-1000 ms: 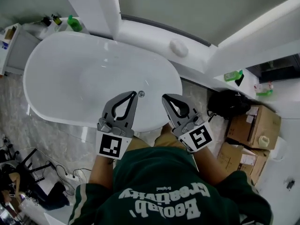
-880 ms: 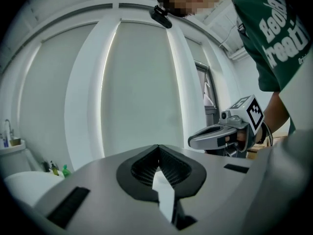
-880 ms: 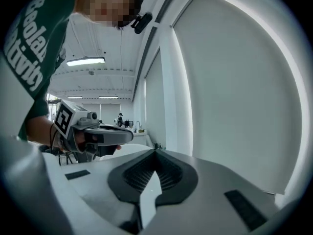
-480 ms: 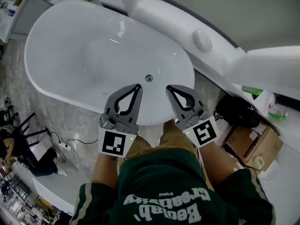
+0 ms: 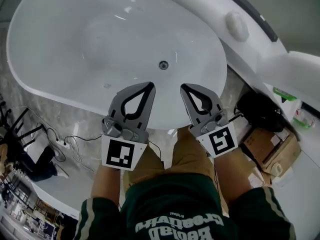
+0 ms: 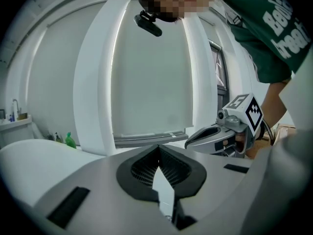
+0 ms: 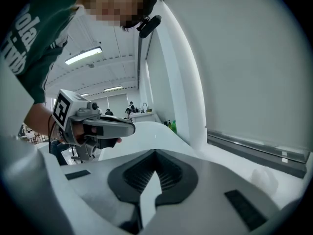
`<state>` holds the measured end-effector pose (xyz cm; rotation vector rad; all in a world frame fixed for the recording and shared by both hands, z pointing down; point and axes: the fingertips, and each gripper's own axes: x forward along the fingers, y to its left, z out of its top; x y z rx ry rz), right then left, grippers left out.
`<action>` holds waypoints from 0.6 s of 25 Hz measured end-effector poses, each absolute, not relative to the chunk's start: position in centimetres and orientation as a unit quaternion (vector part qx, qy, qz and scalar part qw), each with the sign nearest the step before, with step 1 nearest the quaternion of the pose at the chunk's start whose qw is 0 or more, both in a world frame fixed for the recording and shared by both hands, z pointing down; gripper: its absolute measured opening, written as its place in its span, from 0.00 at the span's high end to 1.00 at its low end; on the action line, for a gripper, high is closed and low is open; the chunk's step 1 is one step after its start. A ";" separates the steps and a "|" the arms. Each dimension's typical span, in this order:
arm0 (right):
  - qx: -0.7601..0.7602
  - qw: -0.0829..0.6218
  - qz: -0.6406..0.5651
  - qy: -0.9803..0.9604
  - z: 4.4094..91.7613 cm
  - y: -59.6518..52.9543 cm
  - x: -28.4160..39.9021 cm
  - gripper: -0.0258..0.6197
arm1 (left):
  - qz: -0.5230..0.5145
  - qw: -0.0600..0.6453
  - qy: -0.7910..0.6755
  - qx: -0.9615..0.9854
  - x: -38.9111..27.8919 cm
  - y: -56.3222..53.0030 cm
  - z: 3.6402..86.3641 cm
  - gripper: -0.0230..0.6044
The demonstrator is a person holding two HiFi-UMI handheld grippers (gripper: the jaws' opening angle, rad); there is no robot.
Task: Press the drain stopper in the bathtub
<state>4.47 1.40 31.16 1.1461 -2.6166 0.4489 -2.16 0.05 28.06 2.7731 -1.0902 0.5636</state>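
Under the head camera: one white oval bathtub (image 5: 60, 44). Right of the bathtub, on the floor, one black bag (image 5: 260, 109). Over the bathtub's near rim, two grippers side by side, left gripper (image 5: 149, 85) and right gripper (image 5: 183, 87), each pinched together tip to tip, gripping nothing. At the bathtub's bottom, one round drain stopper (image 5: 163, 64), beyond both tips, apart from them.
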 end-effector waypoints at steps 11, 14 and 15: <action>0.376 0.162 0.187 -0.893 43.0 0.7 3.0 0.94 | 0.176 0.092 -0.377 0.905 -2.3 -1.0 37.5 0.95; 0.371 0.174 0.195 -0.891 45.9 0.9 3.0 0.94 | 0.194 0.084 -0.374 0.903 -2.5 -0.7 40.4 0.95; 0.369 0.180 0.197 -0.891 46.8 0.9 3.0 0.94 | 0.197 0.082 -0.373 0.903 -2.6 -0.6 41.3 0.95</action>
